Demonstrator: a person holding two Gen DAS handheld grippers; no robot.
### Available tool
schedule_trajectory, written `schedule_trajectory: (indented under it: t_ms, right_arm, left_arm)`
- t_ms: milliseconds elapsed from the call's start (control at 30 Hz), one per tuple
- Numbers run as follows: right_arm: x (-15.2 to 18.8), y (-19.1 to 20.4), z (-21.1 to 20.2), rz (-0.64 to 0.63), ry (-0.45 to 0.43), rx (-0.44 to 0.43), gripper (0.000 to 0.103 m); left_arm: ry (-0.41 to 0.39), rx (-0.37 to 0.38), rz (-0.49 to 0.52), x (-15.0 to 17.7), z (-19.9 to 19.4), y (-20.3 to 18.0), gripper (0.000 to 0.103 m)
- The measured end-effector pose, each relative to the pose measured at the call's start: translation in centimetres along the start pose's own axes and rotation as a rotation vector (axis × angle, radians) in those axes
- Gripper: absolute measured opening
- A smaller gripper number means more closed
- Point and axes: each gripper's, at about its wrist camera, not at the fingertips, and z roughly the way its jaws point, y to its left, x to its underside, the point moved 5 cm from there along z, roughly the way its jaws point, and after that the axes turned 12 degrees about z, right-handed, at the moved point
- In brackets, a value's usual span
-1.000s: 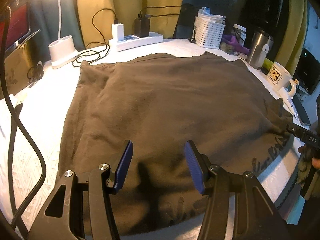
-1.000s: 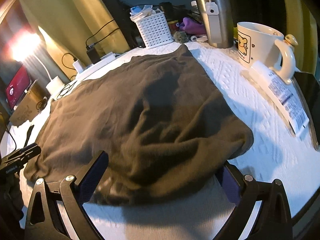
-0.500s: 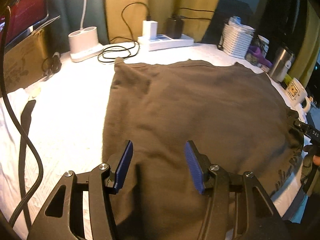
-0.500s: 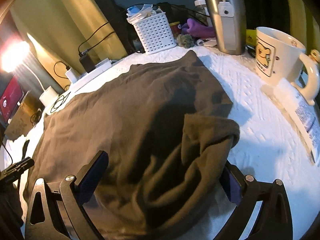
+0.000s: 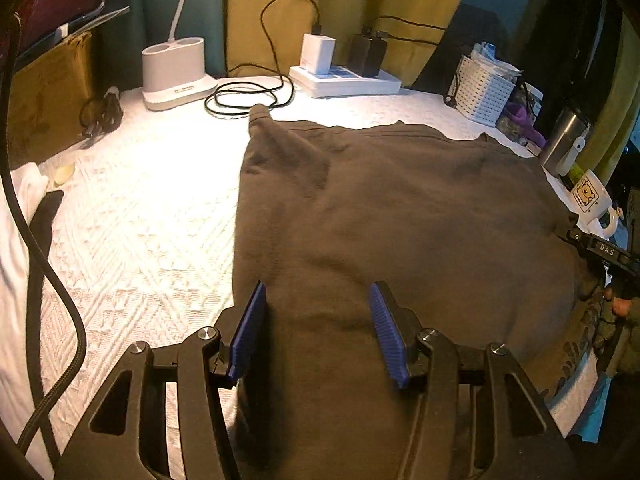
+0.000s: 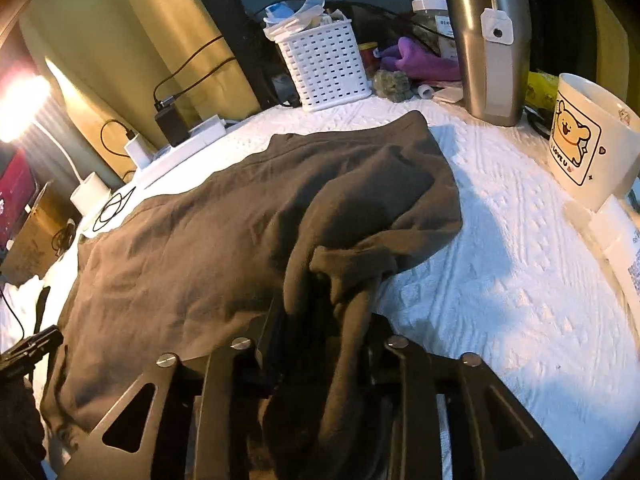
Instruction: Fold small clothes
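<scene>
**Right jaws closing on a bunch of brown cloth**

The brown garment (image 5: 400, 216) lies spread over the white quilted cover (image 5: 132, 216), its far edge close to the white power strip (image 5: 344, 80) and the coiled black cable (image 5: 244, 98). Down at the near edge, the right gripper (image 6: 320, 320) has a gathered fold of the cloth bunched up between its fingers, and the jaws are closing on it right now, the fabric rising in a ridge just ahead of them. Over on the other side, the left gripper (image 5: 318, 328) hovers above the cloth near its left border, blue pads (image 5: 248, 332) standing about half apart with nothing pinched between them. Off to the right of the garment sit the white basket (image 6: 326, 68), the steel tumbler (image 6: 490, 52) and the bear mug (image 6: 588, 148), all clear of the cloth
</scene>
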Motion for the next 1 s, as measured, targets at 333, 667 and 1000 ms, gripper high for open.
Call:
schedule_trajectory:
  t_ms: [333, 667, 1000]
  right_arm:
    - [-1.1, 5.5, -2.4, -0.162, -0.067, 0.054, 0.024]
    - [-0.4, 14.8, -3.6, -0.322, -0.081, -0.027, 0.024]
    - [4.5, 24.0, -1.9, -0.466, 0.000, -0.130, 0.024]
  left_arm:
    - [-0.033, -0.004, -0.009, 0.3, -1.0, 2.7, 0.054]
    - [-0.065, -0.036, -0.030, 1.5, -2.8, 5.6, 0.054]
    - [-0.087, -0.041, -0.061, 3.4, -4.7, 8.0, 0.054]
